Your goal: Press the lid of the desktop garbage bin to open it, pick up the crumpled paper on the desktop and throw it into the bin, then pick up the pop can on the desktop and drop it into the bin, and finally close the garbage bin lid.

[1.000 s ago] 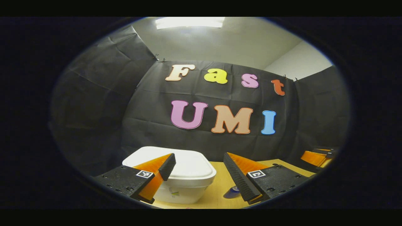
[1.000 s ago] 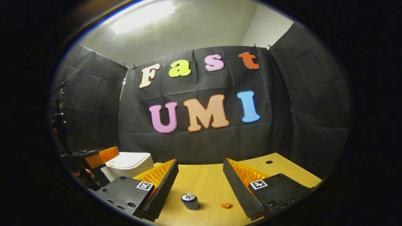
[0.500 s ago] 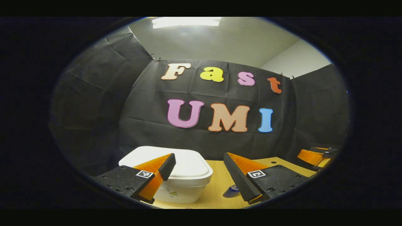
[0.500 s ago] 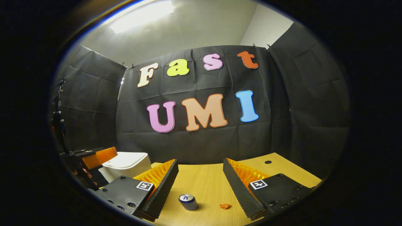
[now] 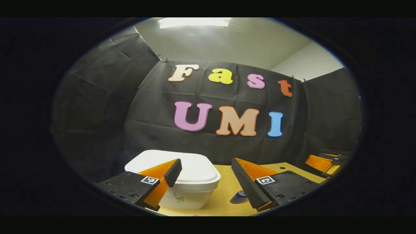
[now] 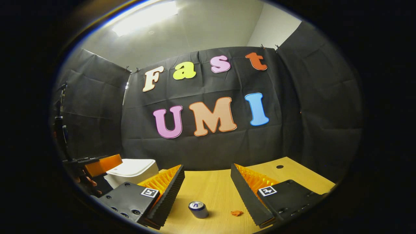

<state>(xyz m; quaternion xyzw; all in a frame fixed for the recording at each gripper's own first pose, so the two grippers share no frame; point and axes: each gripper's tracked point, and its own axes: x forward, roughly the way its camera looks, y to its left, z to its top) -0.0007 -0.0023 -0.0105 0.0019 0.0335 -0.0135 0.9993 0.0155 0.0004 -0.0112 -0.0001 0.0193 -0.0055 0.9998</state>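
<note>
You were at the very first step here: the garbage bin [image 5: 187,191] sat with its lid [image 5: 195,170] down flat, so nothing had gone in yet. Your left gripper [image 5: 206,177] hung just above and in front of the lid with its fingers spread wide and nothing between them, one fingertip over the lid's near edge but, as far as I could tell, not touching. Your right gripper [image 6: 207,182] was wide open and empty too, looking down at the wooden desktop [image 6: 214,191]. The pop can [image 6: 198,209] stood upright near the front of the desk, and the crumpled paper [image 6: 237,213] lay a little to its right, apart from it. My guess for the next move: bring the left tool down and push on the lid, probably with one finger's tip rather than both, since it looked like a press-to-pop lid. The bin was smooth white plastic, squarish with rounded corners and a shallow raised lid panel. The can was shiny metal with a dark wall, and the paper was a small orange wad, light and easy to squash.
</note>
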